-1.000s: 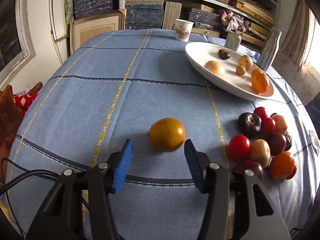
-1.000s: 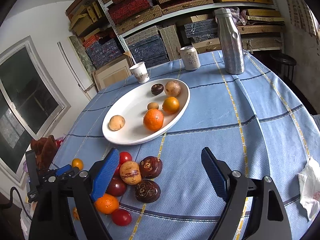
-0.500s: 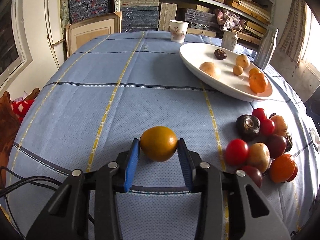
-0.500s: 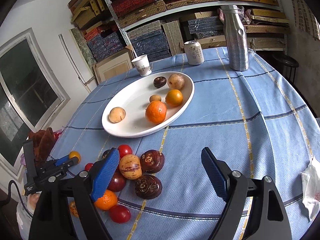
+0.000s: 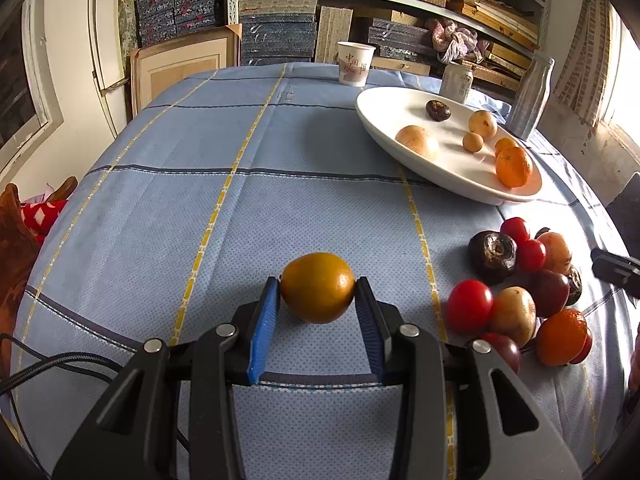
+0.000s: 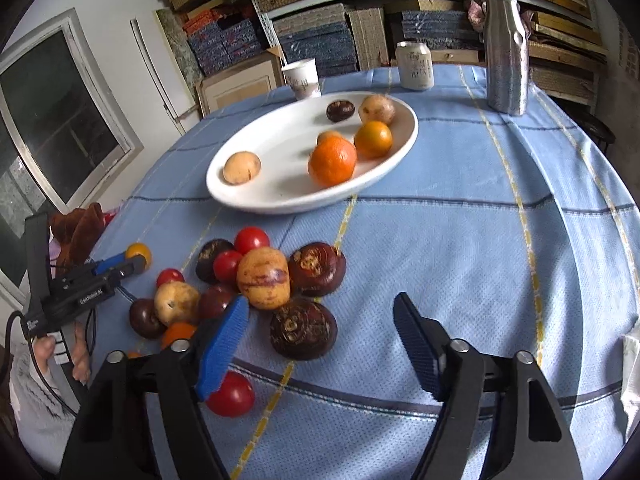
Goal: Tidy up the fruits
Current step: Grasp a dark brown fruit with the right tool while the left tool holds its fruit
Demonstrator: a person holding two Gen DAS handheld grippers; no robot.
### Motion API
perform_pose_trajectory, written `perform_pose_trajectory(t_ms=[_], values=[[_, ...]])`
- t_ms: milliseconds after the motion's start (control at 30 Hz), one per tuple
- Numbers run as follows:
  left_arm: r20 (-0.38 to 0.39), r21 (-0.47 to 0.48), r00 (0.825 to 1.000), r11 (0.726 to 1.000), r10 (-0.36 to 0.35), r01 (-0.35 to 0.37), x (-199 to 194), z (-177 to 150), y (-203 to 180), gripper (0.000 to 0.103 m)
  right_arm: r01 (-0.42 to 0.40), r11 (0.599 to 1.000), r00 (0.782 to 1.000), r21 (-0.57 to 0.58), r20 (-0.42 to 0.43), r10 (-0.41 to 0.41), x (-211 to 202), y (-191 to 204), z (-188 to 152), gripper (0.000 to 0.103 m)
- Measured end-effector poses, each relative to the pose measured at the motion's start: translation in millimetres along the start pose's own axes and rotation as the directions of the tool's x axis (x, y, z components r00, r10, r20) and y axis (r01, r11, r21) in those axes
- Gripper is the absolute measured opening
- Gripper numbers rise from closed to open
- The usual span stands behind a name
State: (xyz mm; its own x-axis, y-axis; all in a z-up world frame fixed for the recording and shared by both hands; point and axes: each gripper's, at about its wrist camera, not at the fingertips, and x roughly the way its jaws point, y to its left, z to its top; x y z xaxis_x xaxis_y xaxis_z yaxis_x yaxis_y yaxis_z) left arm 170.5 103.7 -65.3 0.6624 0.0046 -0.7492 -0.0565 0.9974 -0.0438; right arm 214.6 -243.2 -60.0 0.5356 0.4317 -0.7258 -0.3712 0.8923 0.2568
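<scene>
Meanwhile, the left tool [image 5: 318, 300] clamps a yellow-orange fruit [image 5: 317, 287] between its blue pads [image 5: 264, 330], the fruit pinched on both sides over the blue checked cloth of the counter [image 5: 200, 200], toward the near edge. Whether the fruit rests on the cloth or is lifted just clear of it is hard to judge from the left wrist view.

The right tool [image 6: 320, 340] stands wide apart and holds nothing; its left pad hangs over the near side of a loose pile of fruit [image 6: 260, 276], which lies on the counter between the tool and a white oval dish [image 6: 256, 200]. In the pile are red tomatoes, dark brown-purple fruits, tan ones and an orange one, most of them touching. One red tomato [image 6: 231, 394] lies apart, below the left pad.

The dish sits toward the far side of the counter and carries six pieces, among them a bright orange [image 6: 332, 160], a dark fruit [image 6: 340, 110] and a tan one [image 6: 241, 167] alone at its left end.

Along the far edge stand a paper cup [image 6: 302, 79], a can [image 6: 415, 65] and a tall metal bottle [image 6: 506, 50]. Stacked boxes fill the shelves [image 6: 360, 8] behind.
</scene>
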Motion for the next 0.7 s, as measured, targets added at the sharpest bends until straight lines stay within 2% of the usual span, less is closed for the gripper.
perform_pose_trajectory(t_ms=[133,267,433,567,700], values=[[-0.001,0.001,1.000,1.000,0.002,-0.002,-0.2,-1.3,-0.7,0.038,0.034,0.999,0.998,-0.041,-0.042,-0.035,9.4,4.2,-7.9,0.061],[-0.002,0.002,1.000,1.000,0.003,-0.003,0.7,-1.8,-1.1,0.038,0.050,0.994,0.996,-0.093,-0.072,-0.056,20.3,14.2,-12.7,0.061],[-0.002,0.006,1.000,1.000,0.007,-0.007,0.5,-2.9,-1.6,0.038,0.057,0.992,0.996,-0.113,-0.066,-0.065,24.0,19.2,-12.1,0.059],[-0.001,0.003,1.000,1.000,0.005,-0.005,0.8,-3.3,-1.1,0.038,0.055,0.991,0.996,-0.123,-0.066,-0.063,26.6,22.0,-10.8,0.047],[0.002,0.003,1.000,1.000,-0.003,0.003,1.4,-3.5,-1.5,0.038,0.056,0.988,0.995,-0.141,-0.070,-0.066,27.1,24.7,-11.7,0.044]])
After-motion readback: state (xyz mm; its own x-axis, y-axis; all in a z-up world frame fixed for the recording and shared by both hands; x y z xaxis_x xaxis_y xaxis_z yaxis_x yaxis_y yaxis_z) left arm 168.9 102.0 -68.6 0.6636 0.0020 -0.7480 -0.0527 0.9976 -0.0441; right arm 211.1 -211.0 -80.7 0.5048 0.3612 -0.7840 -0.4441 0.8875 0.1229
